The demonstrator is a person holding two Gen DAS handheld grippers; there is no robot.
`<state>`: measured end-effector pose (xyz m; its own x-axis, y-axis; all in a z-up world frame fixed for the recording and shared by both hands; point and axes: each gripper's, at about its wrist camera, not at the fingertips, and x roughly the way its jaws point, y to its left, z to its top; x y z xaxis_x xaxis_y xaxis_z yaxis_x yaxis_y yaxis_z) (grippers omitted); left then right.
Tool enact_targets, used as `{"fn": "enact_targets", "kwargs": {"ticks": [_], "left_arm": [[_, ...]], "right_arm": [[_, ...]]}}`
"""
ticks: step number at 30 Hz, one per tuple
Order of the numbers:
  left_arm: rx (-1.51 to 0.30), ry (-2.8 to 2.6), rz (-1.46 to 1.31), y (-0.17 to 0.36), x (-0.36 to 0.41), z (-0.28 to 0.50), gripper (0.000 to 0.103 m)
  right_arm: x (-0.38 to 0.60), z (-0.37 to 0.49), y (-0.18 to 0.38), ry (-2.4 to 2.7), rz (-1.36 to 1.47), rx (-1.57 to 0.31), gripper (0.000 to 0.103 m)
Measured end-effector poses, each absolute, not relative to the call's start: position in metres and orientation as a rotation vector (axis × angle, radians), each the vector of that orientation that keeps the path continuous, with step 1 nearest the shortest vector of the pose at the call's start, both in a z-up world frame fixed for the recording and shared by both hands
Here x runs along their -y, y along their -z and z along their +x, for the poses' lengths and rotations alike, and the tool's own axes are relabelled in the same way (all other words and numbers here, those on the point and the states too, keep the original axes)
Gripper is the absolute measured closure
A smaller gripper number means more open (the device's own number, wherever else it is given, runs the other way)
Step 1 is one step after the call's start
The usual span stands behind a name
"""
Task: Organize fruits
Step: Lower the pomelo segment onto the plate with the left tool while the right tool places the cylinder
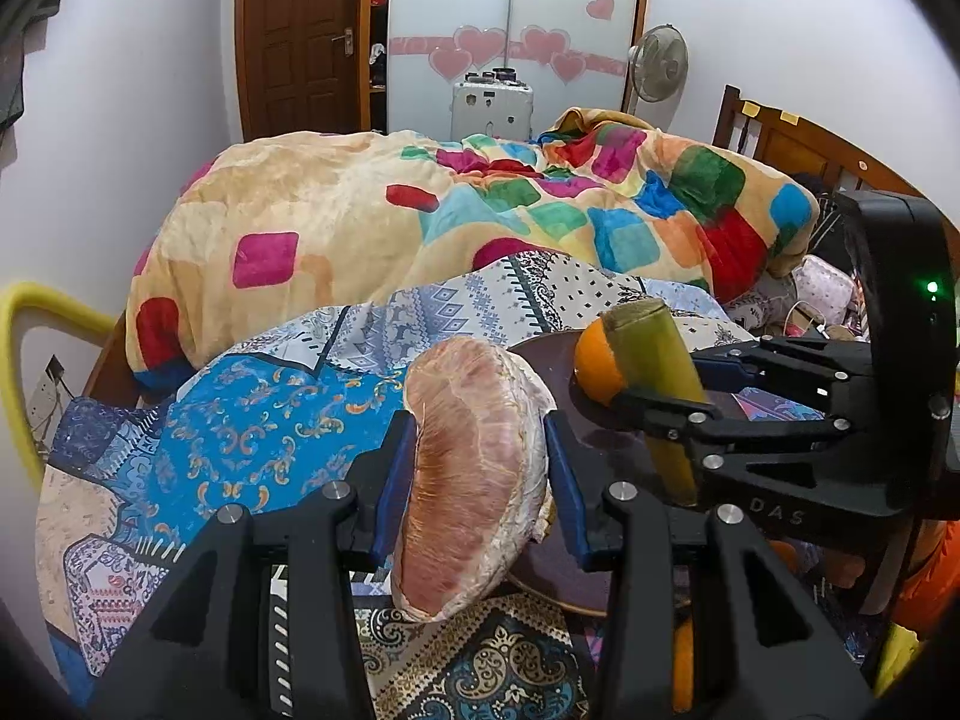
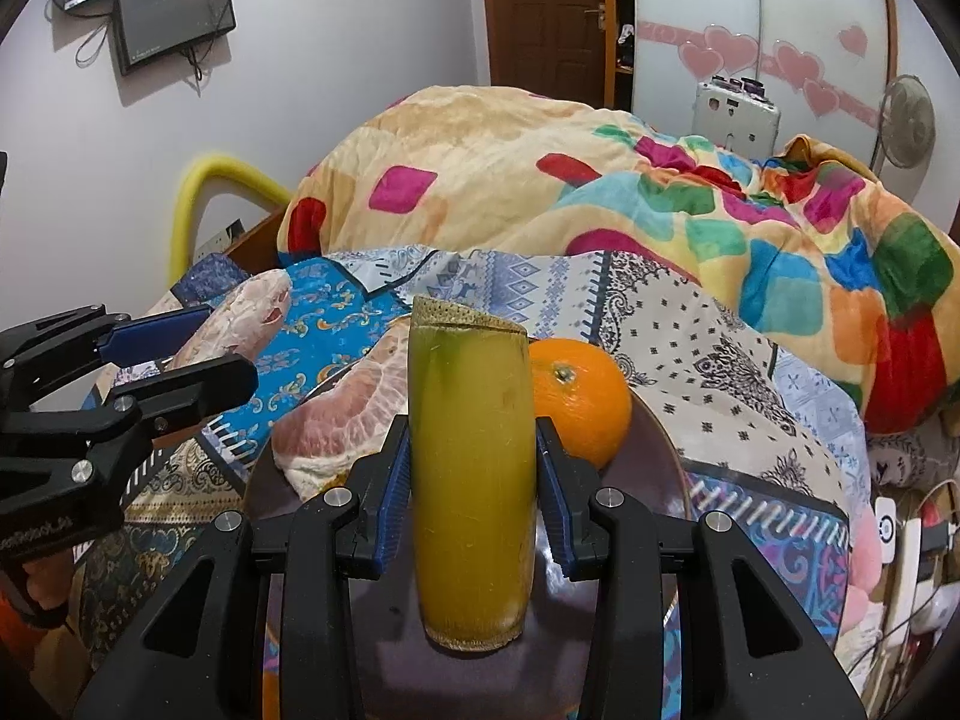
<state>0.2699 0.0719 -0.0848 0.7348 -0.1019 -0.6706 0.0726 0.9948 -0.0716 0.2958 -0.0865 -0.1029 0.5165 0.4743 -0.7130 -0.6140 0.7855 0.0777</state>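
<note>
A peeled pink pomelo segment (image 1: 474, 480) stands upright between the blue pads of my left gripper (image 1: 480, 426), which is shut on it. To its right, my right gripper (image 1: 660, 384) is shut on a yellow-green sugarcane piece (image 1: 648, 336), held over a dark plate (image 1: 564, 570). In the right wrist view the sugarcane piece (image 2: 471, 480) fills my right gripper (image 2: 471, 429). Behind it an orange (image 2: 579, 396) and a second pomelo segment (image 2: 342, 414) lie on the dark plate (image 2: 648, 468). My left gripper (image 2: 210, 348) hangs left of the plate with its pomelo segment (image 2: 252, 306).
The plate rests on a bed with a patterned sheet (image 1: 270, 420). A heaped colourful blanket (image 1: 480, 210) lies behind it. A yellow padded rail (image 2: 198, 198) stands at the left, a wooden headboard (image 1: 780, 144) and small clutter (image 2: 912, 540) at the right.
</note>
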Motion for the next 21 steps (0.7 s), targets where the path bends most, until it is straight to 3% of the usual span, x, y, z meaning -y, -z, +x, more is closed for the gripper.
{"fn": "enact_targets", "kwargs": {"ticks": [21], "left_arm": [[-0.785, 0.11, -0.05, 0.1, -0.06, 0.288, 0.06]], "right_arm": [[0.101, 0.291, 0.088, -0.617, -0.208, -0.747, 0.067]]}}
